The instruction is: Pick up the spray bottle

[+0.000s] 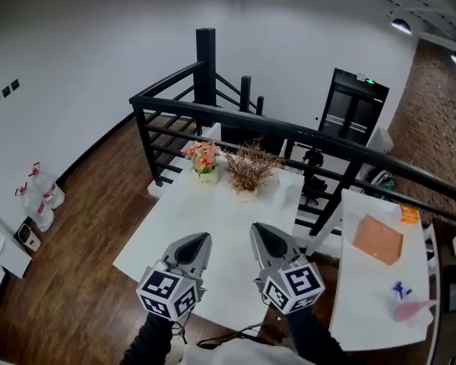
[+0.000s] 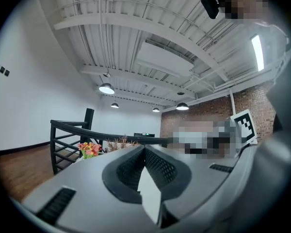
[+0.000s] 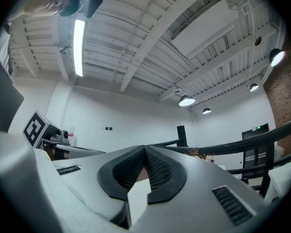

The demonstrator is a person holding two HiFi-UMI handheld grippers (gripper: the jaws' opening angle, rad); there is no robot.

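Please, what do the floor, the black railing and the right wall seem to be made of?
Floor: dark brown wood boards, slightly glossy; plank lines show. Black railing: probably metal painted matt black, judging by its slim straight bars. Right wall: likely rough red-brown brick; its surface is speckled.

Head camera looked steeply down onto a white table (image 1: 213,226). The 2 gripper cameras (each close behind its jaws) faced level; all 3 views shared the black railing (image 1: 289,131).
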